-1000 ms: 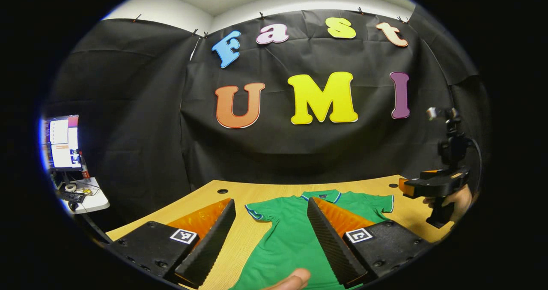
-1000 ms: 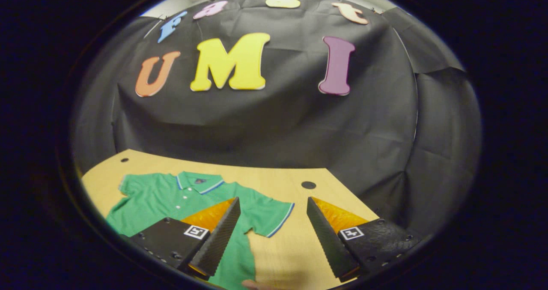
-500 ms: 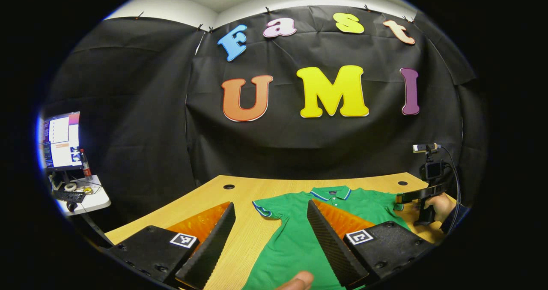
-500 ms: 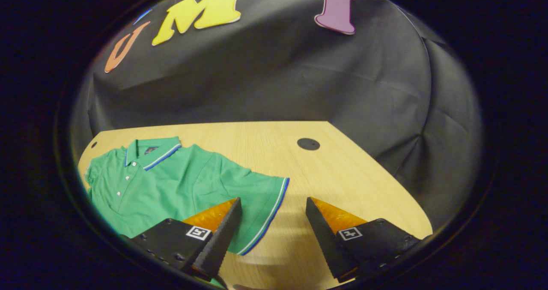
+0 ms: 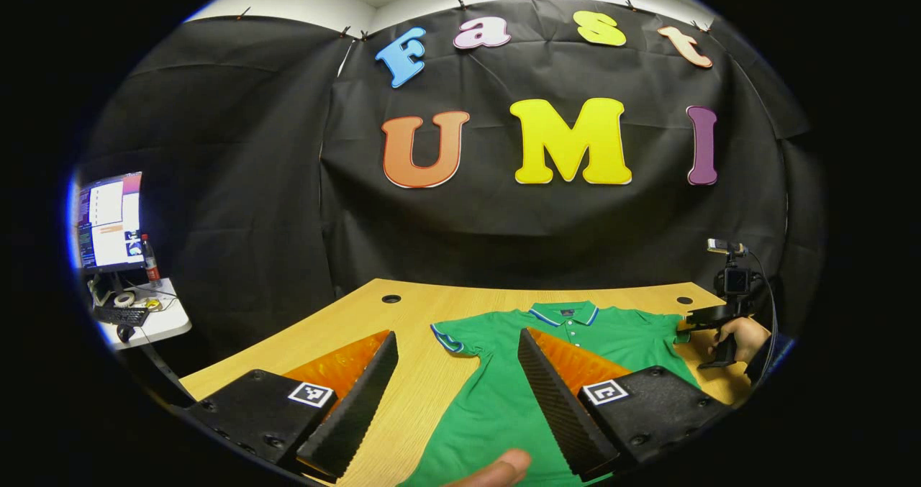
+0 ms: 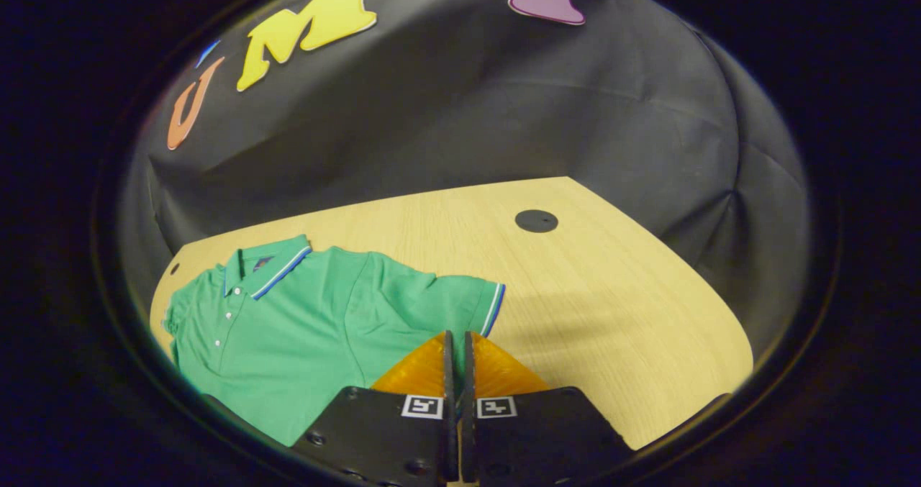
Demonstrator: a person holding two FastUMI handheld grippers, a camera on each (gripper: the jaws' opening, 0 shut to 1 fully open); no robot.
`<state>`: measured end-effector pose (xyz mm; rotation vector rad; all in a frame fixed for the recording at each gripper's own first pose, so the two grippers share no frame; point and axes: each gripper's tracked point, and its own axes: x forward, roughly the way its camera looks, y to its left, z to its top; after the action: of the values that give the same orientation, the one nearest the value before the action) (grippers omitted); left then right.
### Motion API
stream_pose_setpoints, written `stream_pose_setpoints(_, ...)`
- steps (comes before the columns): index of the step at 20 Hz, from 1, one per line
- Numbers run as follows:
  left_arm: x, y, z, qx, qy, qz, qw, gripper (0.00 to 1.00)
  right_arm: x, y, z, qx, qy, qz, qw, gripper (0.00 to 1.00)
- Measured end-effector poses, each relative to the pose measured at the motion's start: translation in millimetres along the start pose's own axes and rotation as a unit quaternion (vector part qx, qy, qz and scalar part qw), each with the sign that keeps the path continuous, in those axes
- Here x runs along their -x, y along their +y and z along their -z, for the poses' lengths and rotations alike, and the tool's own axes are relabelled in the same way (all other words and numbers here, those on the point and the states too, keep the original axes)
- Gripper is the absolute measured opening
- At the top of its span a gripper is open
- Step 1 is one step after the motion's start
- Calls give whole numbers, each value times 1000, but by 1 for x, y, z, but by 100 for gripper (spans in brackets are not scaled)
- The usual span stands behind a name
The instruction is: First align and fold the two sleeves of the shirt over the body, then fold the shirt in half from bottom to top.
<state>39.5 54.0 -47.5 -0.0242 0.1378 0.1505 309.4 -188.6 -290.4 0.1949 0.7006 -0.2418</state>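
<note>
A green polo shirt (image 6: 302,314) is lying flat and face up on the wooden tabletop (image 6: 611,293), collar toward the booth wall, both short sleeves spread out to the sides. Neither sleeve is folded over the body yet.

The right gripper (image 6: 455,350) is sitting at the right sleeve (image 6: 460,303) with its fingers drawn together, almost touching. They appear to be pinching the sleeve's lower edge, though the cloth between them is hidden, so I cannot tell for sure that it is caught.

The left gripper (image 5: 457,379) is hanging wide open above the shirt's body, holding nothing, with the left sleeve (image 5: 453,339) lying ahead between its fingers.

To do this step well, the left gripper probably needs to be lowering onto the left sleeve's hem and pinching one layer only. Both sleeves should then be lifted just clear and carried inward together, keeping the cuffs level, so the body is not dragging or bunching on the tabletop.
</note>
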Motion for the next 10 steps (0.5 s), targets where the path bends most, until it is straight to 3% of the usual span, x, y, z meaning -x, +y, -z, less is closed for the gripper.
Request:
stream_pose_setpoints(4,-2,9,1,-1,2,-10,1000,100,16,10,-22,84,-31,9,996,0)
stream_pose_setpoints(10,-4,13,4,2,9,-19,1000,100,45,60,-48,163,-84,-2,983,0)
